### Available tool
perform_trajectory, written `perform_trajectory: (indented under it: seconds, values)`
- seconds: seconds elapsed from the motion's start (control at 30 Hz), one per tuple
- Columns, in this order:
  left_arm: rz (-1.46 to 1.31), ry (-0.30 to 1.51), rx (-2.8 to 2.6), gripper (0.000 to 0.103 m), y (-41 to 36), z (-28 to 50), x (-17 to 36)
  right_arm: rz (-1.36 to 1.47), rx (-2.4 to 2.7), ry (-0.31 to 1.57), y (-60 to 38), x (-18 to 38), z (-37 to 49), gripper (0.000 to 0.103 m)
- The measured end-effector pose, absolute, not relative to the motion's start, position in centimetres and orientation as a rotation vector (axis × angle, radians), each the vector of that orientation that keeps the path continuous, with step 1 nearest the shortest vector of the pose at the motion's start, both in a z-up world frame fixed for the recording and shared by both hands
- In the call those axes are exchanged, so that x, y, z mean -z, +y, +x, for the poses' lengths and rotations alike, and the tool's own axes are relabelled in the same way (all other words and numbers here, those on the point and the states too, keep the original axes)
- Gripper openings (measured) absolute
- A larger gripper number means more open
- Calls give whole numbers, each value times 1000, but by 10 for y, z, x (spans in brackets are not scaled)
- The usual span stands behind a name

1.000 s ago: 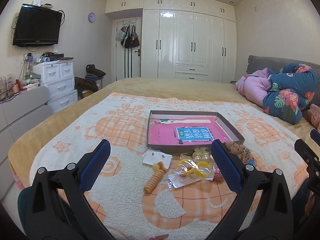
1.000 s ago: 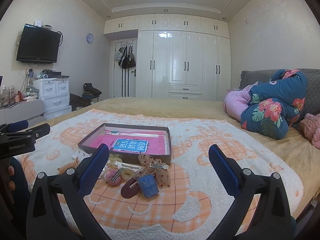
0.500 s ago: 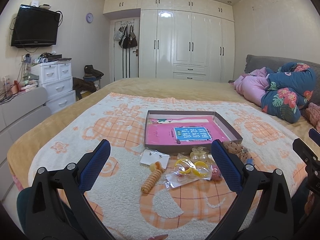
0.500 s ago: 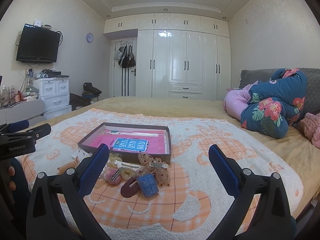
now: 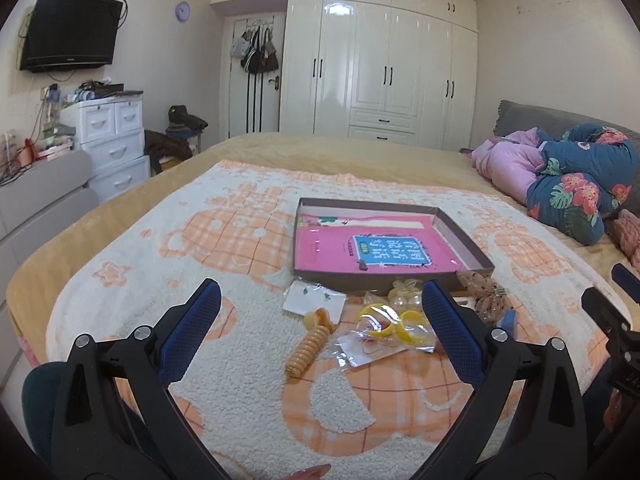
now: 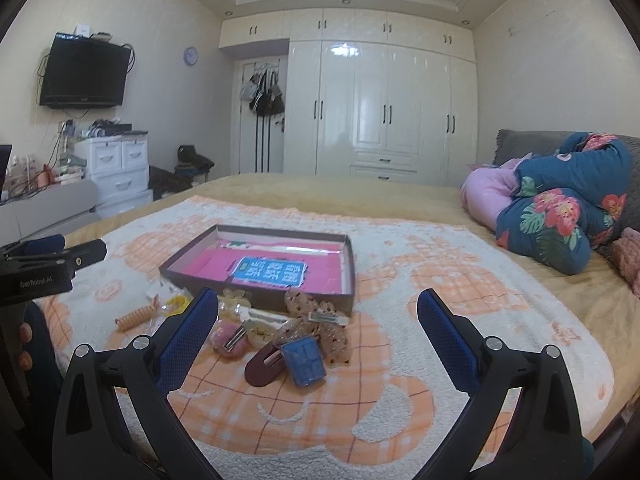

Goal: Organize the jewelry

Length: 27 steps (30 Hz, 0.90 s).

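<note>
A shallow brown box with a pink lining (image 5: 464, 244) (image 6: 347, 268) lies on the blanket. Loose jewelry lies in front of it: an orange spiral hair tie (image 5: 309, 347) (image 6: 136, 315), yellow bangles in a clear bag (image 5: 387, 322), a white earring card (image 5: 314, 303), a blue clip (image 6: 303, 363), a maroon clip (image 6: 262, 366) and patterned hair clips (image 6: 320, 320). My left gripper (image 5: 320, 320) is open and empty, held above the spiral tie. My right gripper (image 6: 318, 324) is open and empty, above the clips.
The orange-and-white blanket (image 5: 240, 380) covers the bed. Folded floral and pink quilts (image 6: 560, 220) lie at the right. White drawers (image 5: 110, 140) and a wall TV (image 5: 70, 30) stand at the left, wardrobes (image 6: 380, 108) at the back.
Both grippers have tilted and shifted slightly, and the box and jewelry sit a little lower in both views. Both stay open and empty.
</note>
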State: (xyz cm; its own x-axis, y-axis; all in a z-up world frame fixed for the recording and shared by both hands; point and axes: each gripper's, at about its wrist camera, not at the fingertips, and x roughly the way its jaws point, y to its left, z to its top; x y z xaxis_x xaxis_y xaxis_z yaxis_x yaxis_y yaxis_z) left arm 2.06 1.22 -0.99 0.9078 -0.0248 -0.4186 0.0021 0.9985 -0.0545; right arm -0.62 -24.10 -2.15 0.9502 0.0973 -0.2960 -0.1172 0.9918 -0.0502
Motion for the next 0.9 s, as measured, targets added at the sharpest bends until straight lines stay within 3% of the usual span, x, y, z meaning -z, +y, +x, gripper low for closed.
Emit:
perform_trajectory:
  seconds: [0.9]
  values:
    - [-14,651,265,92,-19,80,50,-68,-201,554,-251,80,73,97]
